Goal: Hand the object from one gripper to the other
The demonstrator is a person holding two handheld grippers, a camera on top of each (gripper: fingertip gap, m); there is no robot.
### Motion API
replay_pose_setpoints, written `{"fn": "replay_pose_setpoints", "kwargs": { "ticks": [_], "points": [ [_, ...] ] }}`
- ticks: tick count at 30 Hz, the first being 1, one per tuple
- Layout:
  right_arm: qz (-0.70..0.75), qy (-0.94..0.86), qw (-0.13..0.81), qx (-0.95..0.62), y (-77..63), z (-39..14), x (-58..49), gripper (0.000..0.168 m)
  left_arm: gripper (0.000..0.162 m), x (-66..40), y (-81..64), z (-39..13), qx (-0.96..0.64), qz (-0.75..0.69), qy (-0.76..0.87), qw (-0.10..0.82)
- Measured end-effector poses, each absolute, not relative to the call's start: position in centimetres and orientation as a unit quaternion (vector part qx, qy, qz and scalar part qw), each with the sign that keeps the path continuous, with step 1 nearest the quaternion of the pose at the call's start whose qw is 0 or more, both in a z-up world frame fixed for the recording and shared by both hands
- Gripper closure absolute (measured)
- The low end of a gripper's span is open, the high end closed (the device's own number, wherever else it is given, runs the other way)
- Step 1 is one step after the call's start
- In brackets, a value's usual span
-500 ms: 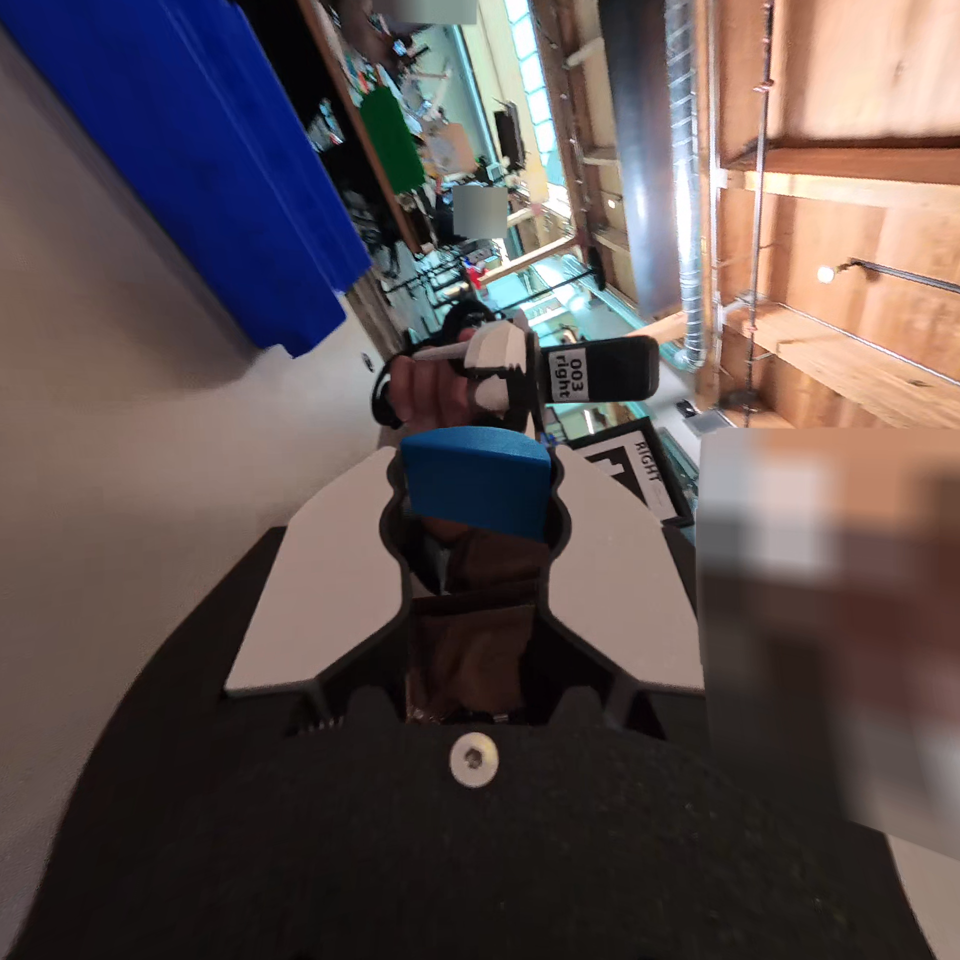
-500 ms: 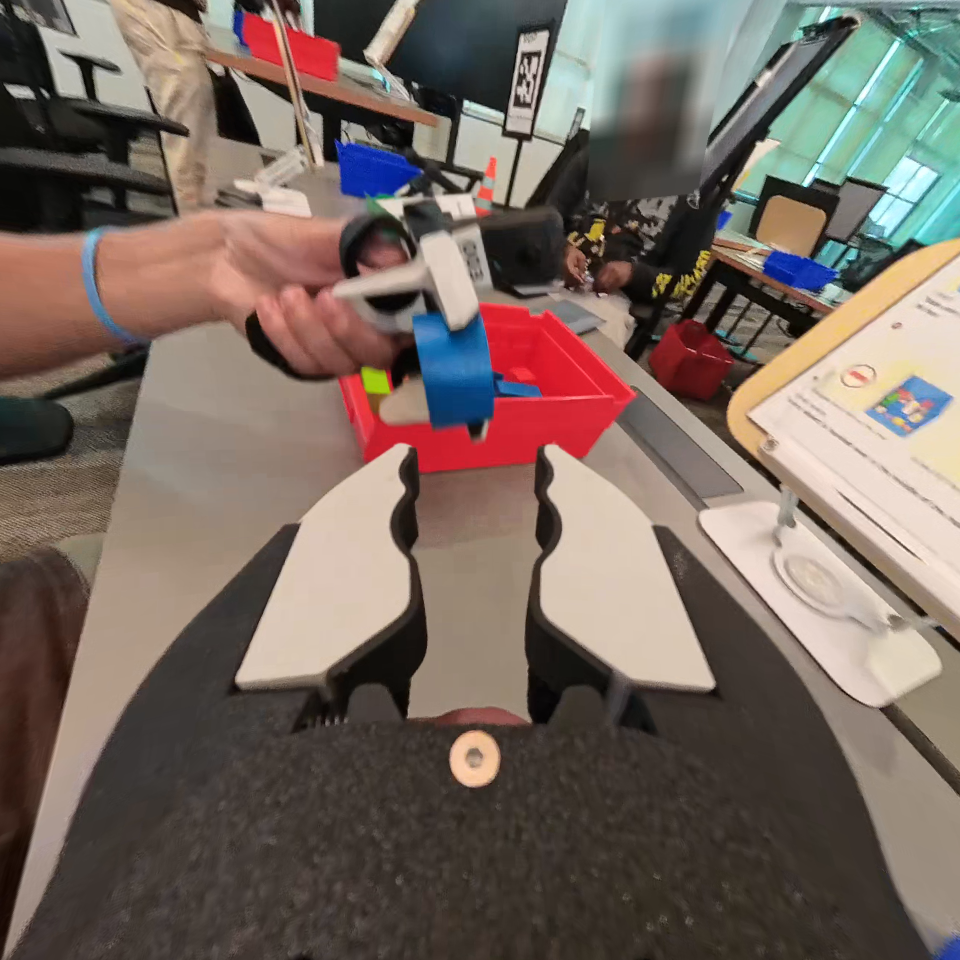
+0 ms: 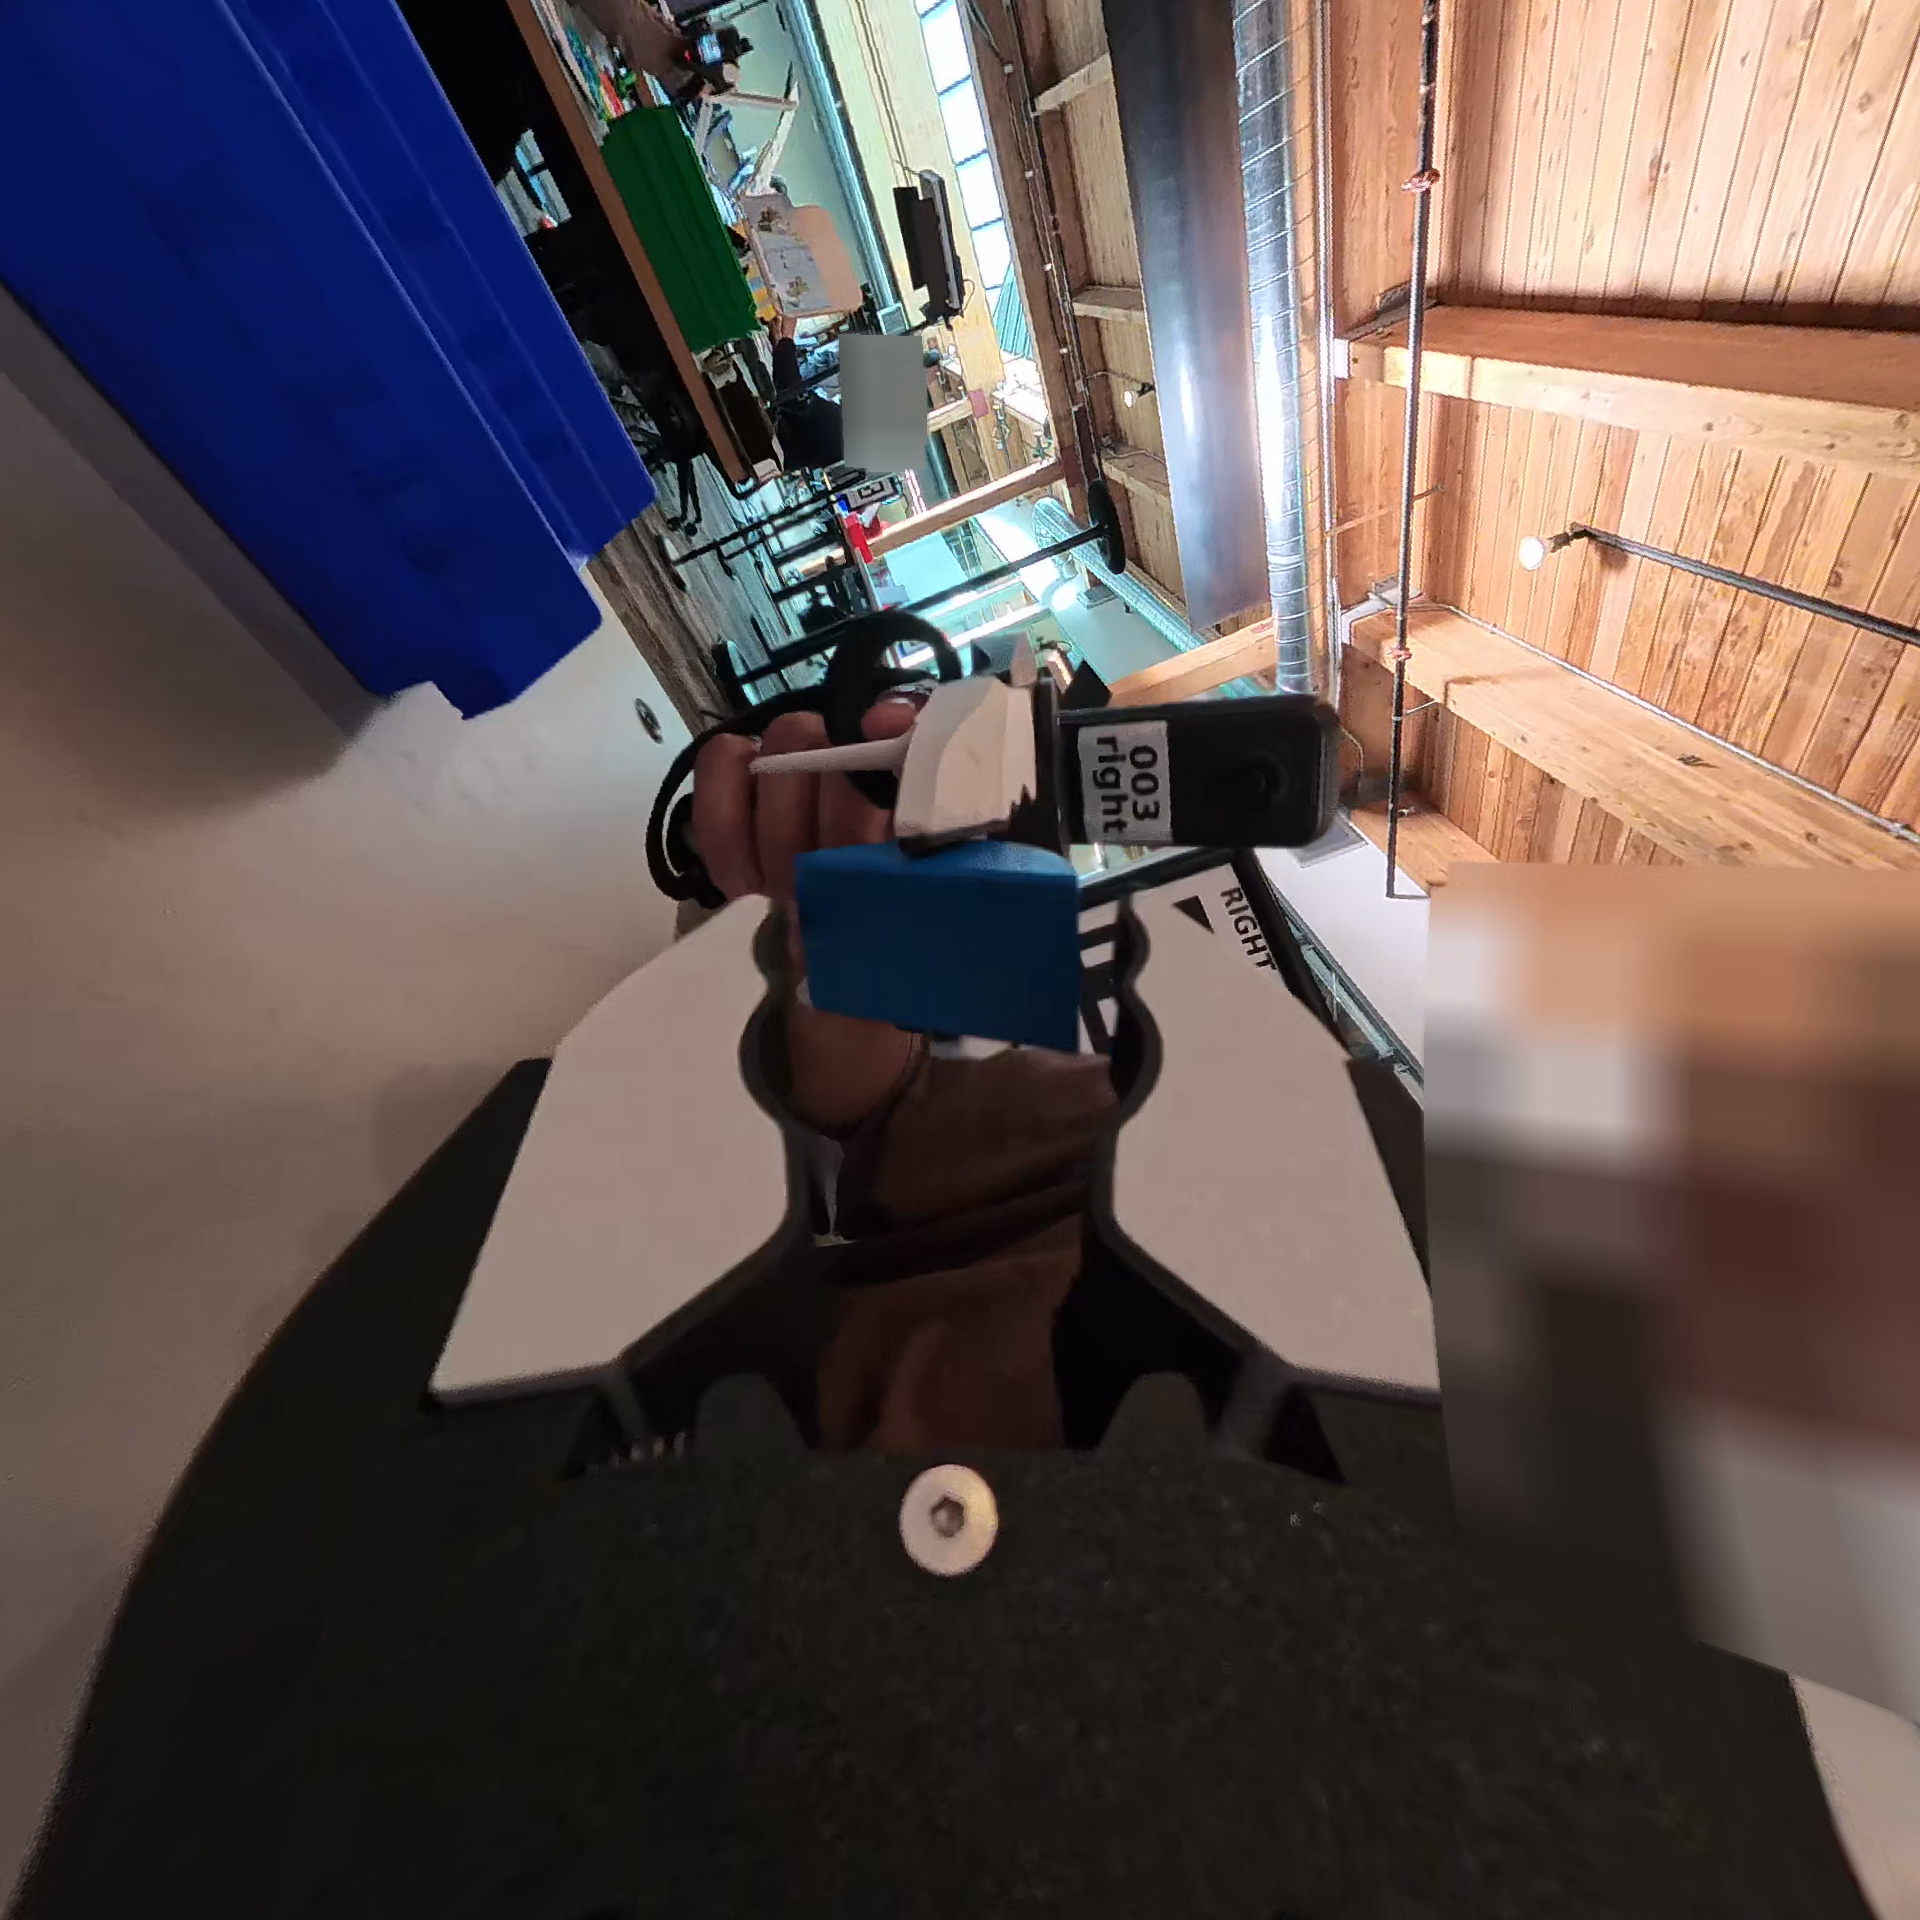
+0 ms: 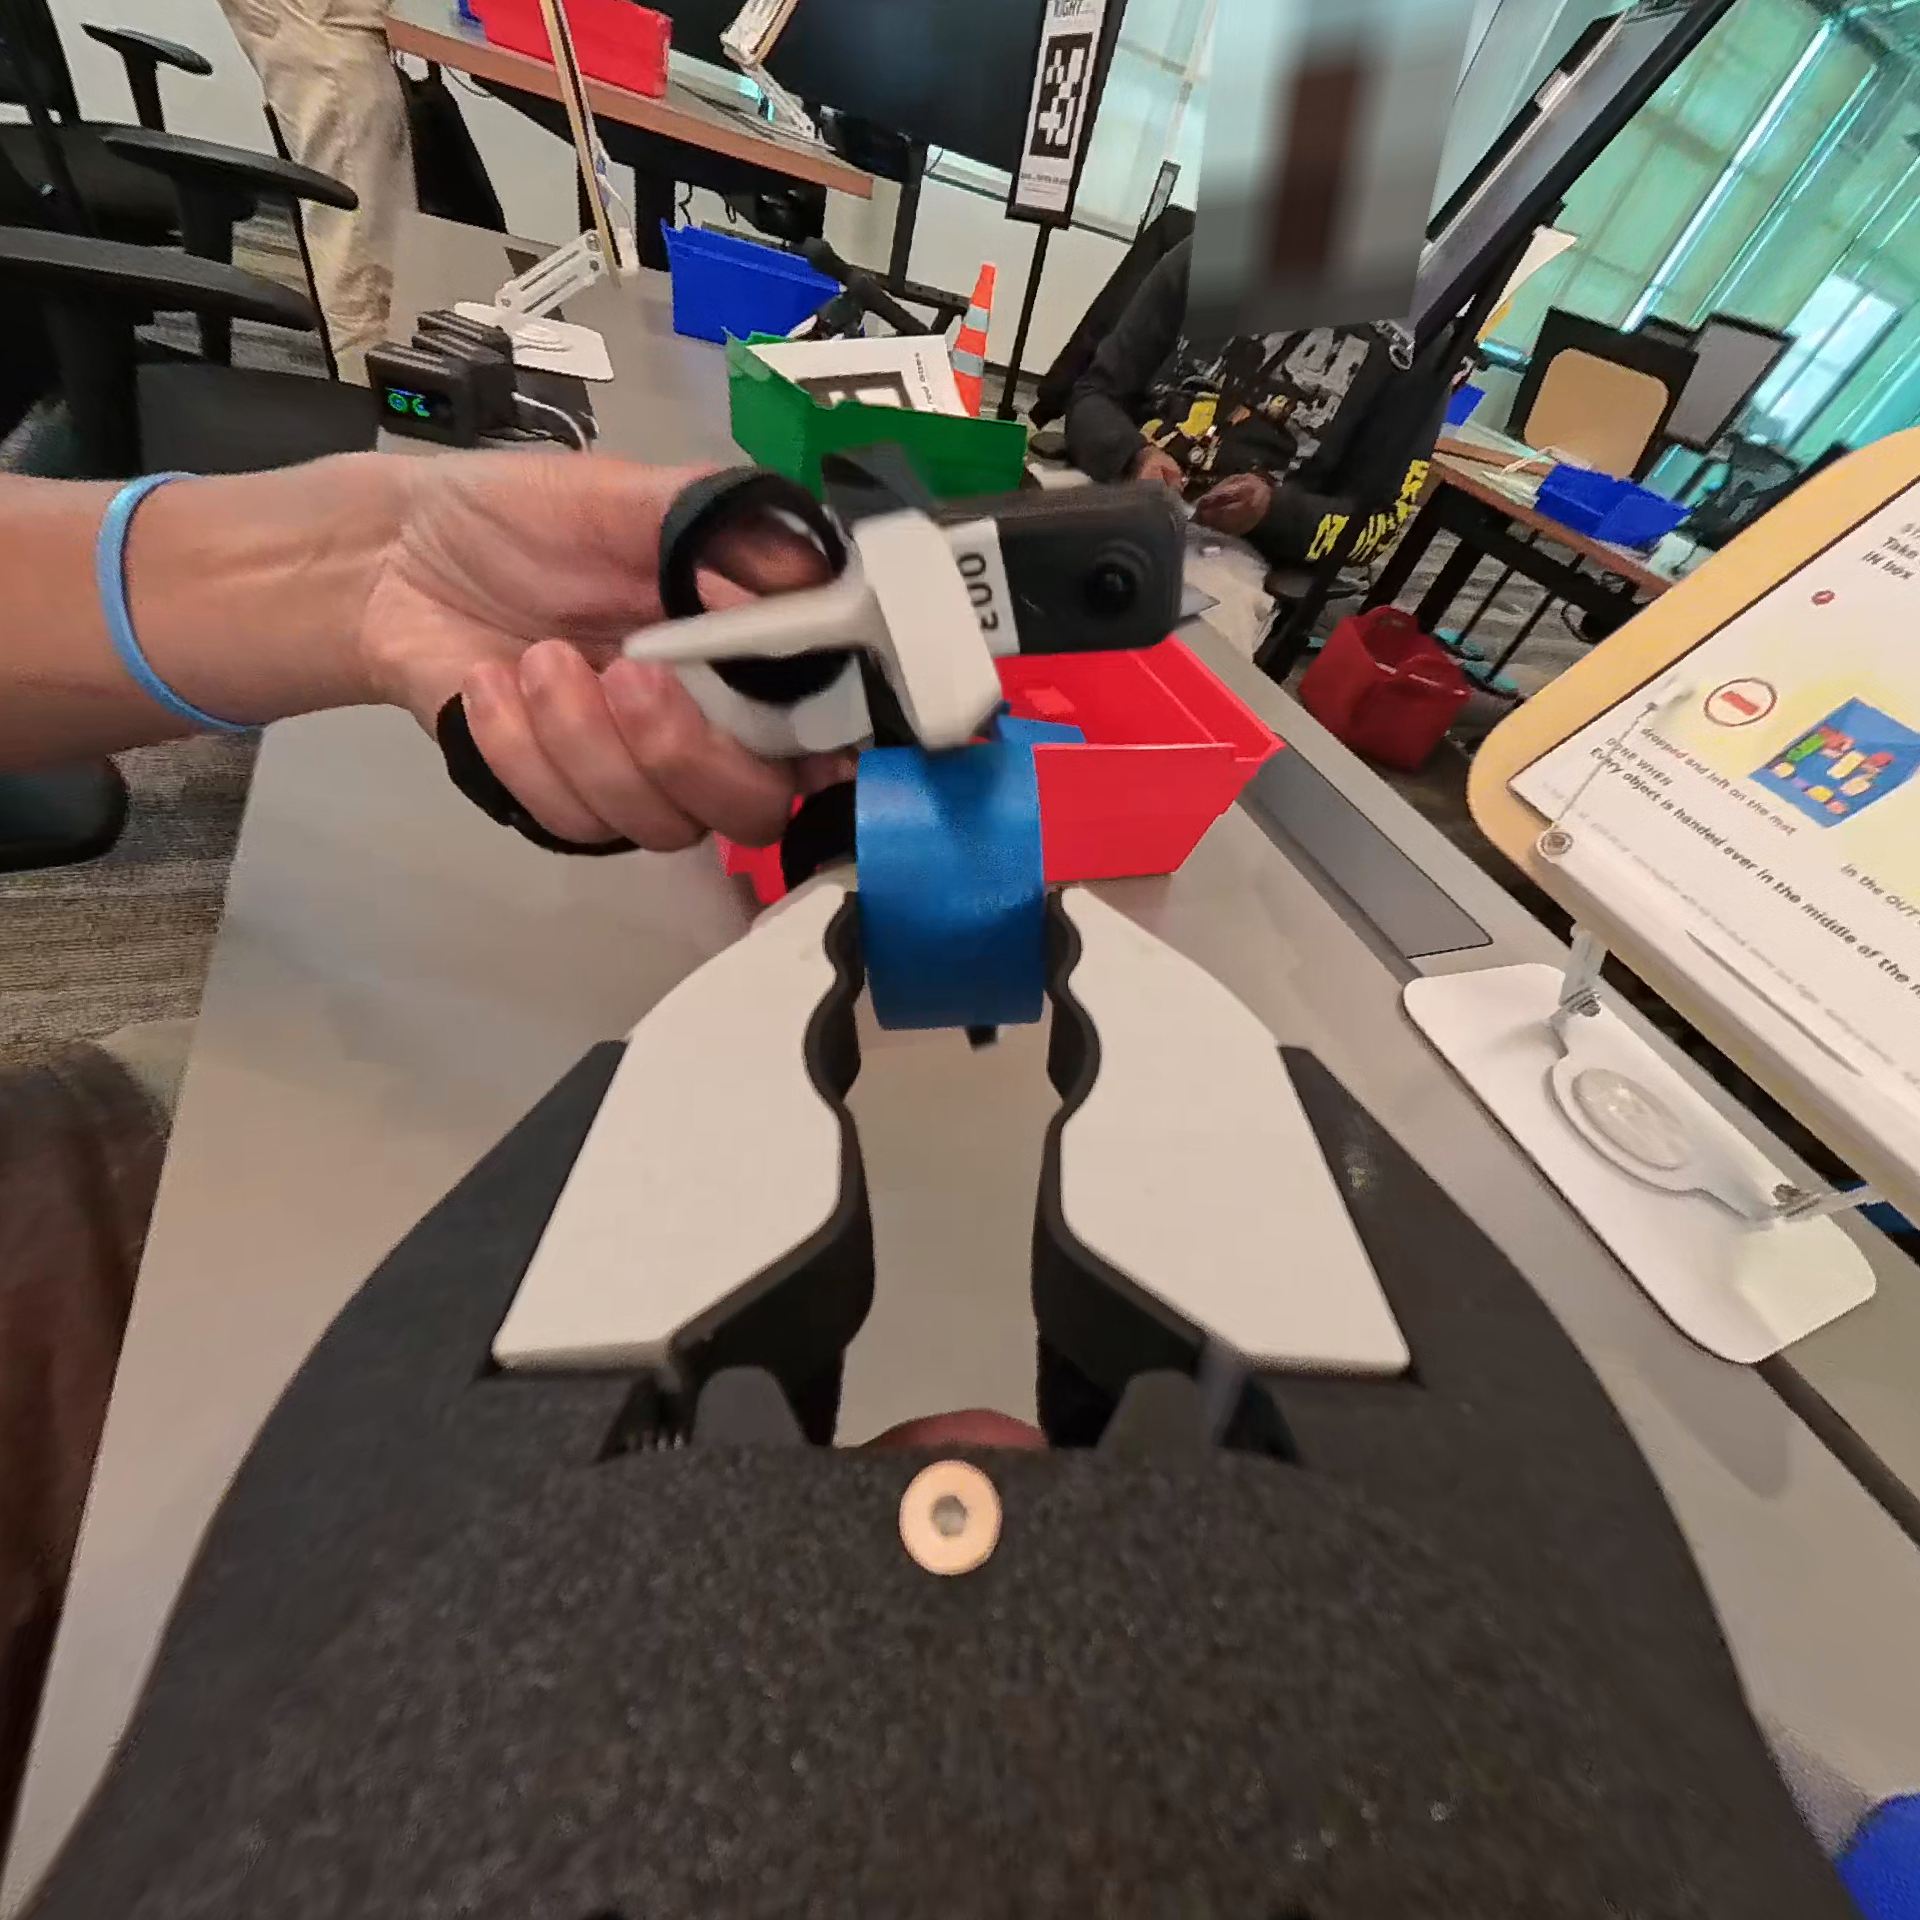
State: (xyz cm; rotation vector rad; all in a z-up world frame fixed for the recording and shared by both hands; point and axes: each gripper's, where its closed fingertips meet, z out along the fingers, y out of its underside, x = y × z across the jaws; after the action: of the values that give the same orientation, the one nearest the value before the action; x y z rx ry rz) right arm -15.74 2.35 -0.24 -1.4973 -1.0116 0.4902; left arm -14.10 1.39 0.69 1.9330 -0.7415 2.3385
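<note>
A blue block (image 4: 951, 894) is held in the air above a grey surface (image 4: 416, 987), caught between two hand-held grippers that meet at right angles. The left gripper (image 3: 945, 977), held by a hand (image 4: 540, 644) wearing a blue wristband, reaches in from the side. Its fingers sit against the block's top and underside and appear to pinch it. In the gripper's own view, though, a thin gap shows beside one finger, so how firm the grip is remains unclear. The right gripper (image 4: 951, 945) comes in low from the front. Its fingers are narrowed to about the block's width, with the tip notches lying against the left and right faces, and they seem to have closed on it. The crossed approach gives each pair of fingers its own free faces, so neither blocks the other. This looks like the midpoint of the handover, with both grips on the block at once so it cannot drop. The left fingers would probably need to open next. A red bin (image 4: 1143, 790) stands on the surface just behind the block.
</note>
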Motion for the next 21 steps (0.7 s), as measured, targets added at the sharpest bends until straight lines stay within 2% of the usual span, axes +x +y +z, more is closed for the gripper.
{"fn": "replay_pose_setpoints", "kwargs": {
  "ticks": [1, 3, 7, 12, 16, 21],
  "points": [
    [0.217, -0.434, 0.586, -0.650, 2.1, -0.4, -15.4, 0.136, 0.093, -14.5, 1.2, 0.6, 0.622, 0.745, -0.240, -0.003],
    [0.221, -0.427, 0.577, -0.660, 1.5, -0.4, -14.2, 0.136, 0.090, -15.9, 0.8, 0.0, 0.641, 0.724, -0.250, -0.045],
    [0.191, -0.376, 0.582, -0.696, 1.2, 0.9, -7.8, 0.135, 0.096, -19.0, -1.6, -2.7, 0.693, 0.637, -0.282, -0.183],
    [0.118, -0.231, 0.562, -0.785, 4.1, 2.2, 5.6, 0.135, 0.100, -21.5, -5.3, -7.4, 0.706, 0.609, -0.259, -0.251],
    [0.077, -0.125, 0.478, -0.866, 8.2, -1.0, 14.2, 0.136, 0.103, -21.9, -6.2, -11.4, 0.736, 0.566, -0.264, -0.261],
    [0.065, -0.056, 0.325, -0.942, 13.2, -8.6, 18.9, 0.134, 0.104, -21.3, -6.5, -11.9, 0.737, 0.557, -0.288, -0.253]
  ]
}}
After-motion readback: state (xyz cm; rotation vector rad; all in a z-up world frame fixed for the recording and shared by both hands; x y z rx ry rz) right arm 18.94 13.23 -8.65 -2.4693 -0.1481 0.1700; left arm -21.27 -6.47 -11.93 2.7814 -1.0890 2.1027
